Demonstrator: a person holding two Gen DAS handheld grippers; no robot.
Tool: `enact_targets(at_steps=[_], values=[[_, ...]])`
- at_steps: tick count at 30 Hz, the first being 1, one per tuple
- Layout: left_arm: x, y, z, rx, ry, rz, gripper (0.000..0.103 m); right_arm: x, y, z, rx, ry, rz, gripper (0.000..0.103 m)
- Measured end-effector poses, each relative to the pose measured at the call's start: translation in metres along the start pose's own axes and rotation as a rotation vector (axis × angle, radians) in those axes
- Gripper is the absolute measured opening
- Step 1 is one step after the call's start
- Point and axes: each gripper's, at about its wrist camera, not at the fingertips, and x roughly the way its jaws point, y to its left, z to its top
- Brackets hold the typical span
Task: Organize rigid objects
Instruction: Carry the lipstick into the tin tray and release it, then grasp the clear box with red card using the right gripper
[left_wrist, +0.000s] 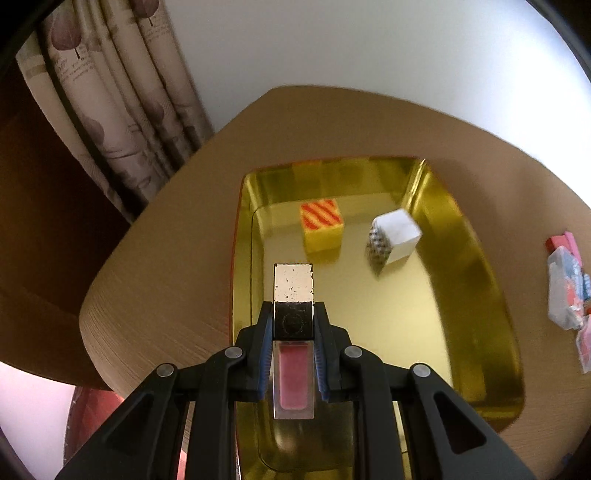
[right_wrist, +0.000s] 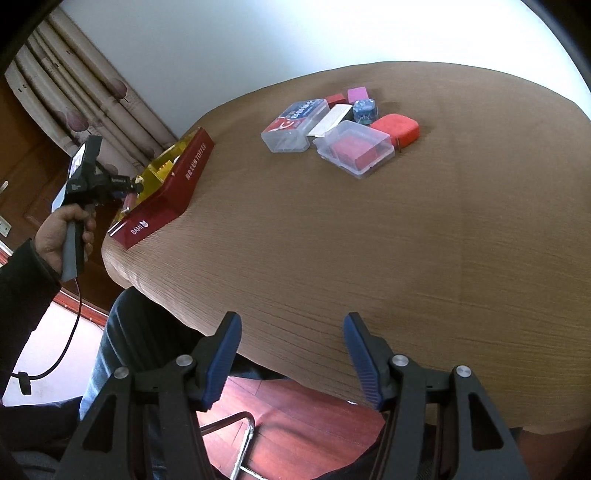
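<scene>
We are holding a small bottle of pink cosmetic (left_wrist: 293, 354) clenched in the left gripper (left_wrist: 293, 332), hanging over the near end of the gold tin (left_wrist: 480, 280) on the bench (left_wrist: 166, 258). Releasing it high risks it bouncing into the striped cube (left_wrist: 322, 227). Our right gripper (right_wrist: 291, 354) is hovering open and empty.

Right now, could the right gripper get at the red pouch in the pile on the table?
Probably yes. The right gripper is open and holds nothing, and bare table lies between it and the red pouch. The pouch sits at the pile's right edge, beside the clear box, so its right side looks free.
</scene>
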Motion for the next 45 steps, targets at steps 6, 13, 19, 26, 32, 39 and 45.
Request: enact_targets(at_steps=[6,13,19,26,32,39,45], values=[[0.013,0.0,-0.001,0.02,0.019,0.024,0.017,0.0,-0.003,0.0,0.001,0.003,0.0,0.059],[0.017,-0.009,-0.001,0.028,0.026,0.006,0.017,-0.002,-0.007,0.002,-0.008,-0.01,-0.041,0.059],[0.022,-0.016,-0.001,0.053,0.012,0.016,0.018,-0.009,-0.014,0.018,-0.06,-0.062,-0.159,0.059],[-0.006,-0.019,0.0,0.068,-0.102,-0.027,0.07,0.007,-0.014,0.065,-0.233,-0.046,-0.275,0.059],[-0.086,0.0,-0.028,0.027,-0.339,-0.127,0.099,0.035,-0.006,0.116,-0.391,-0.023,-0.341,0.059],[-0.117,0.009,-0.094,-0.061,-0.297,-0.277,0.101,0.08,-0.008,0.149,-0.499,0.078,-0.333,0.061],[-0.114,-0.006,-0.123,-0.032,-0.251,-0.304,0.101,0.097,0.004,0.155,-0.564,0.088,-0.344,0.062]])
